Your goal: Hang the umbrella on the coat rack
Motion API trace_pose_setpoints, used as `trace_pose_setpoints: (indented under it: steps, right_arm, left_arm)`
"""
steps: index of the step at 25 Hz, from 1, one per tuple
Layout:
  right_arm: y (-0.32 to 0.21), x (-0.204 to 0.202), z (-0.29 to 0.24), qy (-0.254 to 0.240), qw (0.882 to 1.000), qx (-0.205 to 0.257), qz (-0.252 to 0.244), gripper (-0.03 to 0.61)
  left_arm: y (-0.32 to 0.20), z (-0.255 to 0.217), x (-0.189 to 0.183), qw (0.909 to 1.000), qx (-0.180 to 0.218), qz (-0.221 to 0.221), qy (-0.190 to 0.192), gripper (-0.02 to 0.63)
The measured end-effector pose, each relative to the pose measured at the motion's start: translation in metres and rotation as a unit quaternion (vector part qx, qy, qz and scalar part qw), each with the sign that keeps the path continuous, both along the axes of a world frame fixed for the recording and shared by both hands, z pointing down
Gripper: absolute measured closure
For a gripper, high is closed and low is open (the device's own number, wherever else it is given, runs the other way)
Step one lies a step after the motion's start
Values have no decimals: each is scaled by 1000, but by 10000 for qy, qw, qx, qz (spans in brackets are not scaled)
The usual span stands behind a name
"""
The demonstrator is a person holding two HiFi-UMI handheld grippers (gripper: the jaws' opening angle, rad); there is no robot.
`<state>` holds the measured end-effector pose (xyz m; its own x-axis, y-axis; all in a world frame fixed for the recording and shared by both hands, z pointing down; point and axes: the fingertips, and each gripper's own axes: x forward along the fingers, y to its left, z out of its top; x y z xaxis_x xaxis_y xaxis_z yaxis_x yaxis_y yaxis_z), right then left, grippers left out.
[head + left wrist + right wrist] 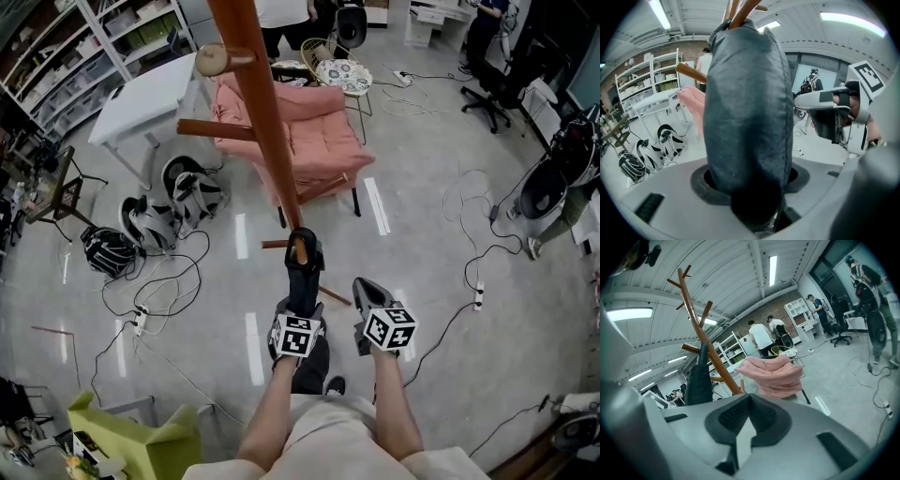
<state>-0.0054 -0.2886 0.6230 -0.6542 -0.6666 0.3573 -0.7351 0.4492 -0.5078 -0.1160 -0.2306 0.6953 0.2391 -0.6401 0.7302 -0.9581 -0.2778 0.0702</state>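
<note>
Now the left gripper is clamped on the dark folded umbrella, holding it upright beside the coat rack pole. The right gripper is pressed together and empty. Next, I reckon, comes a lift to hook it over a peg.

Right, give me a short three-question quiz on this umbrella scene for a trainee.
1. What does the left gripper hold in its jaws? A a folded dark umbrella; B a broom; C a coat.
2. True or false: the right gripper holds nothing.
3. Fill in: beyond the coat rack stands a ___ armchair.
Key: 1 A; 2 true; 3 pink.
</note>
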Motion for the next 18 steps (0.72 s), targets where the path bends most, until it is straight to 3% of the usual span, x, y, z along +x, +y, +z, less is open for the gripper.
trace_pose_setpoints:
  steps: [9,18]
  right_arm:
    - [-11,11,-4,81,9998,99,132,575]
    - [-7,-1,-12,301,9986,302,-327,575]
  left_arm:
    - [-9,10,8,9999,-58,12,120,356]
    - [-13,13,9,9999,14,-53,91,350]
